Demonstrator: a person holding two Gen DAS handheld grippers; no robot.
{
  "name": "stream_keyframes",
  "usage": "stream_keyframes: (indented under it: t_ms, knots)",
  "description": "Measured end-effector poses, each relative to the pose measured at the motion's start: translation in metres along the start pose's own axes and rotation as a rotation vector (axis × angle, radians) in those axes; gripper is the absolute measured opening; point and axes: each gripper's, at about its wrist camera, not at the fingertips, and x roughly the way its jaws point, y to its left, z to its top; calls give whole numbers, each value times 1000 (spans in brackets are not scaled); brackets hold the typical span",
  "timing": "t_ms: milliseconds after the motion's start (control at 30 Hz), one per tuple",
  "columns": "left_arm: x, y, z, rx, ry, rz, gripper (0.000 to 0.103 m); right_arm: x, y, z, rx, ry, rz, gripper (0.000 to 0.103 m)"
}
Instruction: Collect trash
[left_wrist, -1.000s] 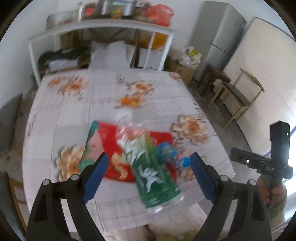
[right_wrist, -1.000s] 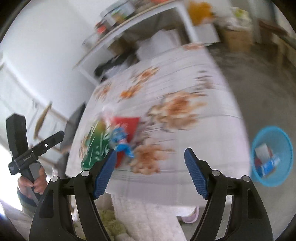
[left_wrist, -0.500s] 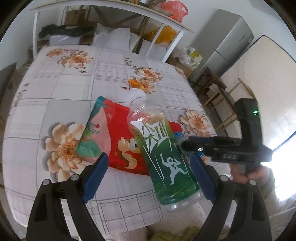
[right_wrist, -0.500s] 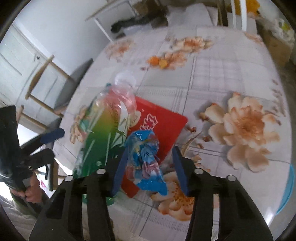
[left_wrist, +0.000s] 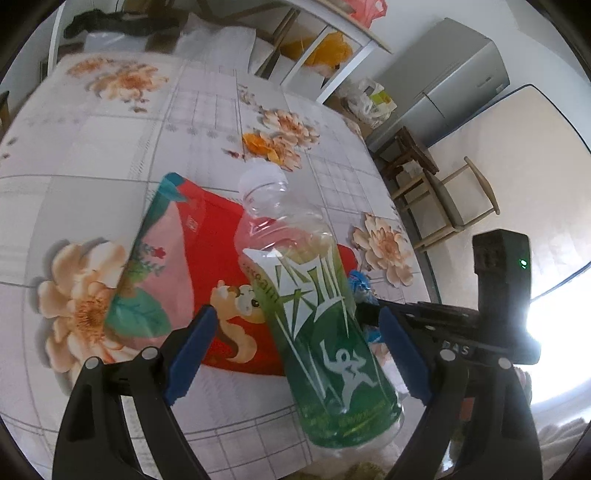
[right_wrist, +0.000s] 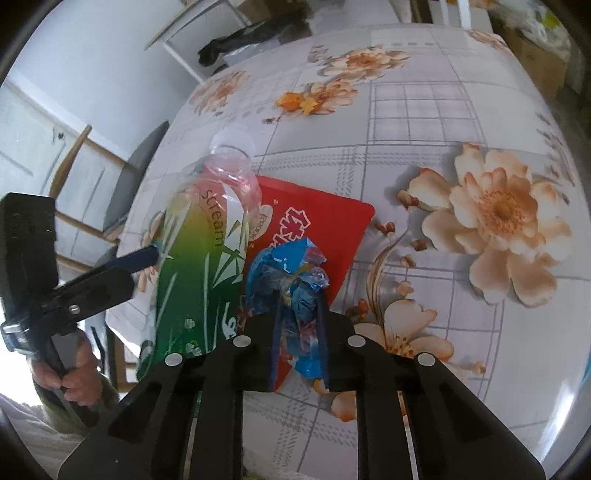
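Observation:
An empty clear plastic bottle with a green label (left_wrist: 325, 332) lies on the floral tablecloth, partly over a flat red snack packet (left_wrist: 207, 266). My left gripper (left_wrist: 295, 350) is open with its blue pads on either side of the bottle's lower half. My right gripper (right_wrist: 299, 328) is shut on a crumpled blue wrapper (right_wrist: 288, 273) beside the bottle (right_wrist: 199, 258) and over the red packet (right_wrist: 325, 225). The blue wrapper shows in the left wrist view (left_wrist: 360, 282) behind the bottle.
The table (right_wrist: 461, 110) is round with a grey-checked flowered cloth. Wooden chairs (left_wrist: 454, 206) stand to its right, a grey fridge (left_wrist: 454, 77) and white shelving (left_wrist: 314, 33) behind. Another chair (right_wrist: 122, 192) stands at the table's left edge.
My right gripper has moved in over the blue wrapper and closed on it. My left gripper has come closer to the table, with the bottle between its open pads.

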Motion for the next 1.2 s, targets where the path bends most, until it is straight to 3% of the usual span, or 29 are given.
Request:
stream_keyframes:
  t_ms: [267,367,433,533,700,833,1033,1200]
  knots:
    - [9,-2,2,-15,15,12,87,-19,-18,-3,61,-52,-5,15]
    - [6,-2,2,-7,-3,45,87,-22,-25,-3,82,-63,2,23]
    - [-1,2,1,-11,-25,65,87,-25,-25,-2,81,-82,5,39]
    - [-11,8,1,-15,-55,101,87,-41,-20,-1,58,-141,9,51]
    - [-32,23,-2,-35,-111,152,87,-56,5,6,17,-181,63,57]
    - [-44,34,-7,-50,-138,186,87,-34,37,14,-11,-102,122,59]
    - [-54,49,-19,-56,-136,243,77,6,57,21,5,-1,102,59]
    - [-53,55,-26,-48,-126,255,67,23,60,22,31,28,82,61]
